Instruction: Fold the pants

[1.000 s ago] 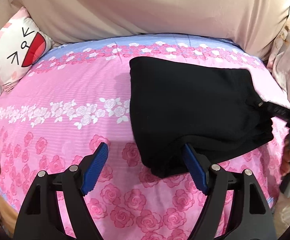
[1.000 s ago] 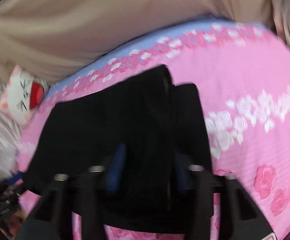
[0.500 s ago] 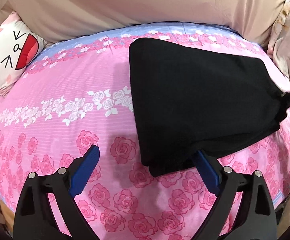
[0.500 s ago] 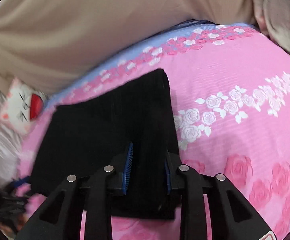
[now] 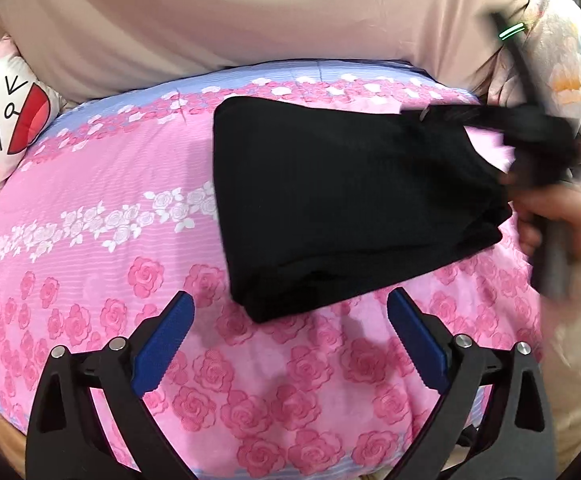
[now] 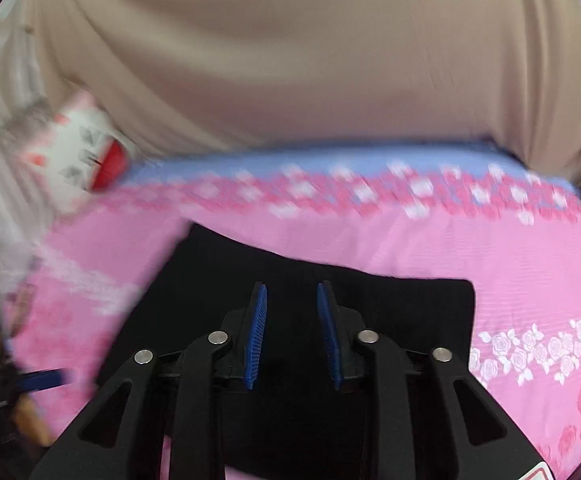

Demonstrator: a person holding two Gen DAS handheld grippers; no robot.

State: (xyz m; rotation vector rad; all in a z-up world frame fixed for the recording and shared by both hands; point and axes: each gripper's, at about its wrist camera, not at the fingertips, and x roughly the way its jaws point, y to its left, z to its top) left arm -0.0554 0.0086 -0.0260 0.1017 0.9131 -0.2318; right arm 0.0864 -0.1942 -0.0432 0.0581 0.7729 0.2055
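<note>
Pink rose-print bed sheet [image 5: 90, 240] carries black folded pants [image 5: 330, 208], cat pillow [image 5: 6, 120] at far left corner. Left hand-held gripper [image 5: 290, 336] just opened wide, nothing between pads, pants just ahead. Right hand-held gripper [image 6: 292, 336] narrow gap, empty, above pants.

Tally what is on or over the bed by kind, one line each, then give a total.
Black folded pants: 1
Cartoon-face pillow: 1
Pink rose-print bedspread: 1
Handheld grippers: 2, the left gripper and the right gripper
Total: 5
</note>
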